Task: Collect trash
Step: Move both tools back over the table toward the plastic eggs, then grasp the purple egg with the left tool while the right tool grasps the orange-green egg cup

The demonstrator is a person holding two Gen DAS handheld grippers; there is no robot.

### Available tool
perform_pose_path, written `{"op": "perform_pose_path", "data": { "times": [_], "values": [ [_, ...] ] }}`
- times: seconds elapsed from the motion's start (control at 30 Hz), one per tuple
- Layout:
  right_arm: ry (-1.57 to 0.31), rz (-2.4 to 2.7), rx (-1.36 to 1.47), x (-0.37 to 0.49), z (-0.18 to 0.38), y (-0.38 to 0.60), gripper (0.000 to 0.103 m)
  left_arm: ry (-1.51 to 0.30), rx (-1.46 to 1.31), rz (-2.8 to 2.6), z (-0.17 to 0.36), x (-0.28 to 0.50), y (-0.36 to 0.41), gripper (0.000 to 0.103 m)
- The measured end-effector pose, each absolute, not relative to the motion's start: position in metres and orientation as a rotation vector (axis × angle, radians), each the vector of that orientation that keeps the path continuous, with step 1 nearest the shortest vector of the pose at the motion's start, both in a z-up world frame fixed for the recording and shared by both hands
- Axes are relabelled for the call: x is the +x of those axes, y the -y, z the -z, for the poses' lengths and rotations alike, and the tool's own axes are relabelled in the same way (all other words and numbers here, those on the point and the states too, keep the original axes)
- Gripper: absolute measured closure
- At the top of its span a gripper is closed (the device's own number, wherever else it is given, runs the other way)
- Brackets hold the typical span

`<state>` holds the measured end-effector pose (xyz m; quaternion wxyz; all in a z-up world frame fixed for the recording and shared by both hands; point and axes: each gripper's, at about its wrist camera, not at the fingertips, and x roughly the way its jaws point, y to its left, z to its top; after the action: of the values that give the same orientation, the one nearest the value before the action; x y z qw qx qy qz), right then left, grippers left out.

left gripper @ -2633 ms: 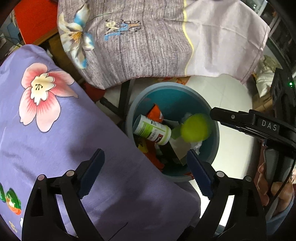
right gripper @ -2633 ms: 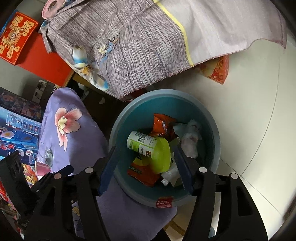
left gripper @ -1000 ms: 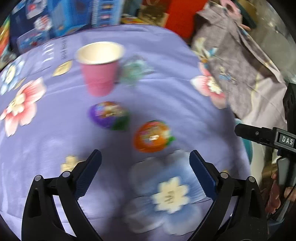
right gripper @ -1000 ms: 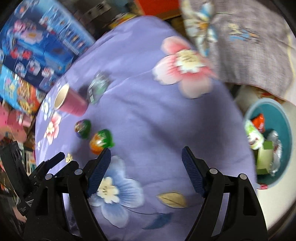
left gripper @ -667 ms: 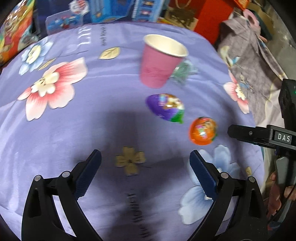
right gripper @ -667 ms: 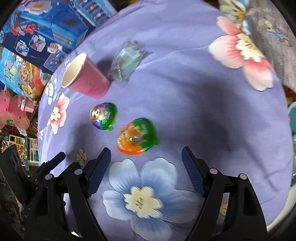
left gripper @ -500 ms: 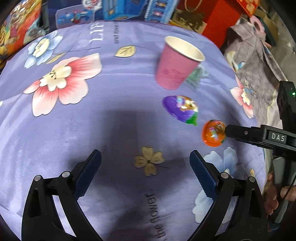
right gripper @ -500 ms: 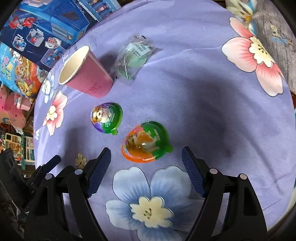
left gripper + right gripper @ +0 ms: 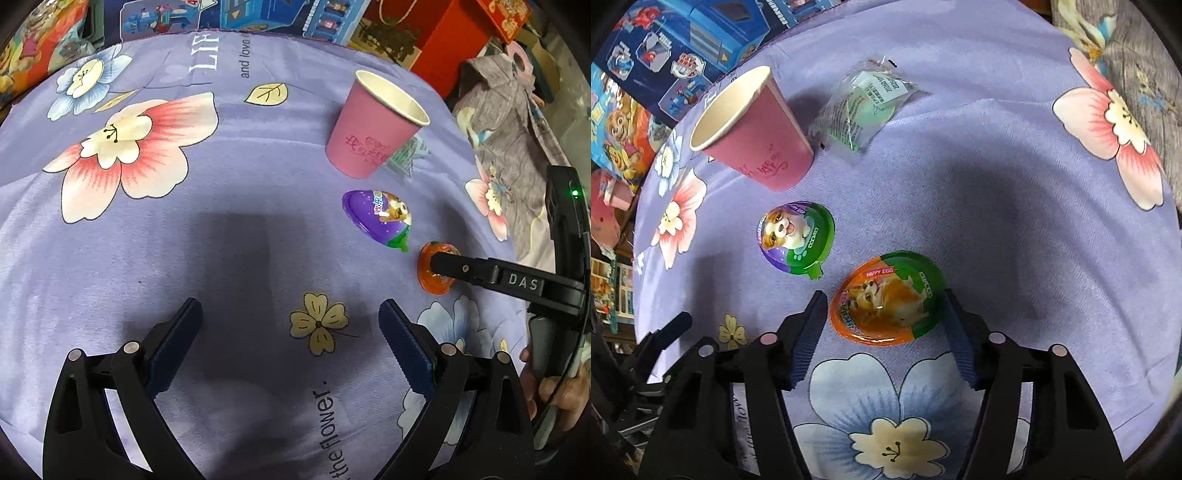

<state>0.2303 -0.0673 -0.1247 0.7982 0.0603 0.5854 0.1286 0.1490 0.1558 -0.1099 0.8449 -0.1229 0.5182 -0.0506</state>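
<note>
Closing right gripper (image 9: 882, 325) straddling orange-green egg capsule (image 9: 886, 299), pads not yet touching; glossy oval lies flat, long axis crosswise between jaws; left gripper (image 9: 290, 334) released.

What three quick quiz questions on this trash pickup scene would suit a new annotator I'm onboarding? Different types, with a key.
1. True or false: the pink paper cup lies on its side.
2. Which item sits between the right gripper fingers? A purple egg B orange egg C clear packet
3. Fill in: the left gripper holds ____.

Key: 1 false, it stands upright. 2 B, the jaws are closing around it. 3 nothing.
</note>
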Motion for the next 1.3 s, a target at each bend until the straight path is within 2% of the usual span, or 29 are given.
{"op": "perform_pose_path", "data": {
  "times": [0.63, 1.13, 1.23, 1.3],
  "values": [
    [-1.195, -0.315, 0.224, 0.232, 0.107, 0.115, 0.05, -1.127, -0.232, 0.114, 0.111, 0.169, -0.12, 0.007],
    [-1.157, -0.338, 0.302, 0.257, 0.111, 0.169, 0.05, -1.132, -0.238, -0.037, 0.115, 0.229, -0.057, 0.007],
    [-1.149, -0.35, 0.31, 0.258, 0.111, 0.175, 0.05, -1.118, -0.168, -0.089, 0.119, 0.234, -0.045, 0.015],
    [-1.146, -0.358, 0.324, 0.259, 0.112, 0.179, 0.05, -1.098, -0.121, -0.118, 0.118, 0.234, -0.042, 0.037]
  ]
}}
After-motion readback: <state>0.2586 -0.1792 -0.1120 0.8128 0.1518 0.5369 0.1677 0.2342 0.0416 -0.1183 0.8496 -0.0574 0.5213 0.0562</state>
